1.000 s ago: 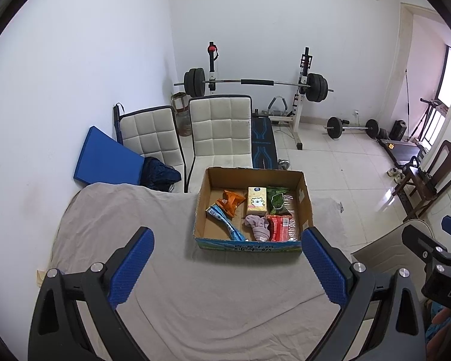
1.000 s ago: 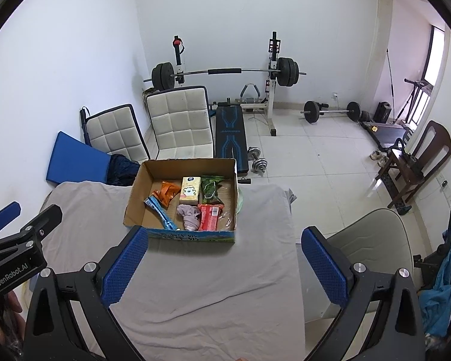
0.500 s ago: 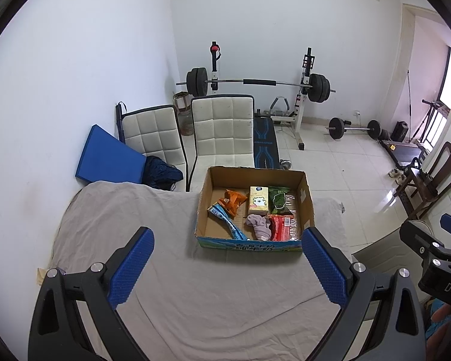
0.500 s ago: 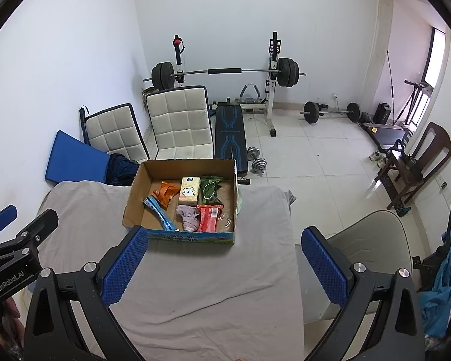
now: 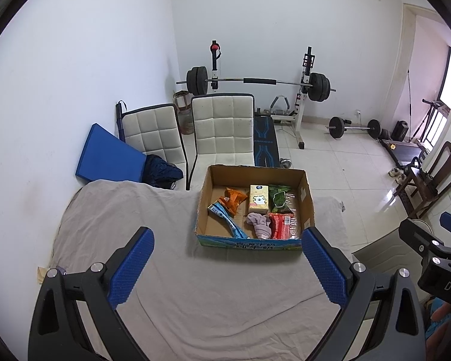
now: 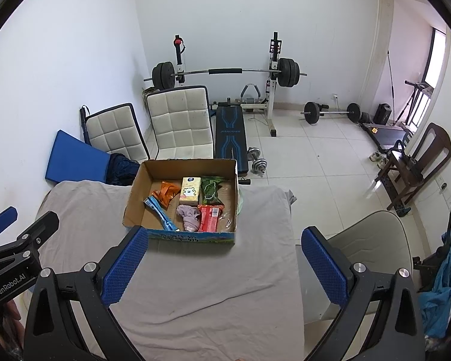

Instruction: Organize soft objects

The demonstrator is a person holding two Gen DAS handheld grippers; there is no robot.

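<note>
An open cardboard box (image 5: 308, 198) (image 6: 135, 192) sits at the far side of a table covered with a grey cloth (image 5: 135, 225) (image 6: 213, 273). In it lie a pink cloth (image 5: 260, 224) (image 6: 190, 215), a yellow tissue pack (image 5: 259, 203) (image 6: 190, 191), an orange packet (image 5: 233, 199), a green packet (image 5: 279, 201), a red packet (image 5: 282, 225) and a blue wrapper (image 5: 227, 219). My left gripper (image 5: 227, 266) and right gripper (image 6: 222, 266) are both open and empty, held above the cloth short of the box.
Two white chairs (image 5: 222, 129) and a blue mat (image 5: 111, 156) stand behind the table. A barbell rack (image 5: 255, 81) and bench stand by the far wall. A grey chair (image 6: 369, 249) is at the table's right, a wooden chair (image 6: 418, 162) further right.
Both grippers have drifted very slightly; the box sits a touch higher in the left view. Jaws stay open and nothing in the box has moved.
</note>
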